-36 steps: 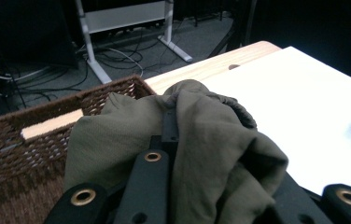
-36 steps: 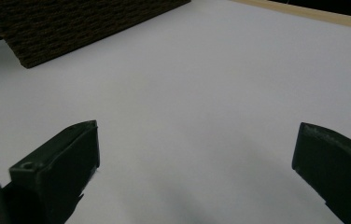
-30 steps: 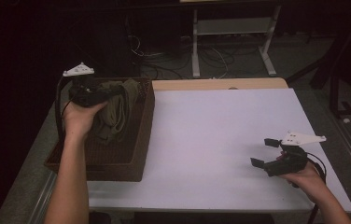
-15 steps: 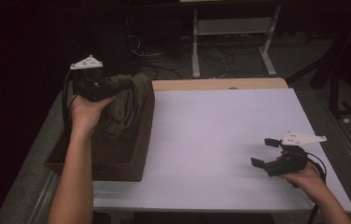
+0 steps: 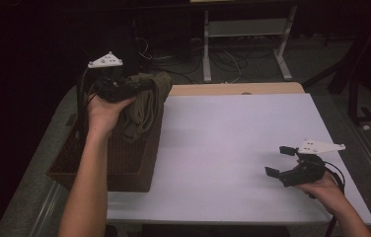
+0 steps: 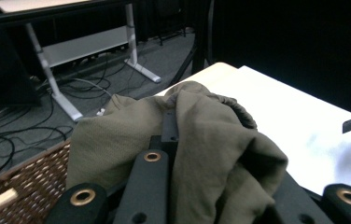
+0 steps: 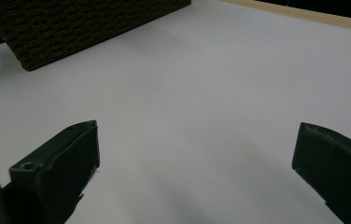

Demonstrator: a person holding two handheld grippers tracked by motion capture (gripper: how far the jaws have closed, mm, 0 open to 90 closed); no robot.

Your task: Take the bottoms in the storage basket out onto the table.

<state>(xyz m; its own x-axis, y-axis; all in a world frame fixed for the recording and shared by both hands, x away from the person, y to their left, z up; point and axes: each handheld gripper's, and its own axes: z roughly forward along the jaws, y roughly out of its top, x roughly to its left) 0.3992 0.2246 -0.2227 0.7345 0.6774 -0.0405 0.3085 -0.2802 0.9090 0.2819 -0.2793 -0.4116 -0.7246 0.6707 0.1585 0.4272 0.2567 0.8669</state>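
no writing was readable on anything. the left gripper (image 5: pixel 141 88) was clamped on an olive cloth (image 5: pixel 146 106) held above the wicker basket (image 5: pixel 124 163), its folds draped over the jaws in the left gripper view. the right gripper (image 5: pixel 281 162) hung wide apart above the white table (image 5: pixel 223 143).

High view looks forward and down on the white rectangular tabletop (image 5: pixel 233 148) — both gripper views sit low and close, sharing the brown woven wicker basket (image 7: pixel 71 28).

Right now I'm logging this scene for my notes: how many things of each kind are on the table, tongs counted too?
Olive cloth: 1
Wicker basket: 1
Tongs: 2, left tongs shut on the cloth, right tongs open above the white tabletop
Total: 4
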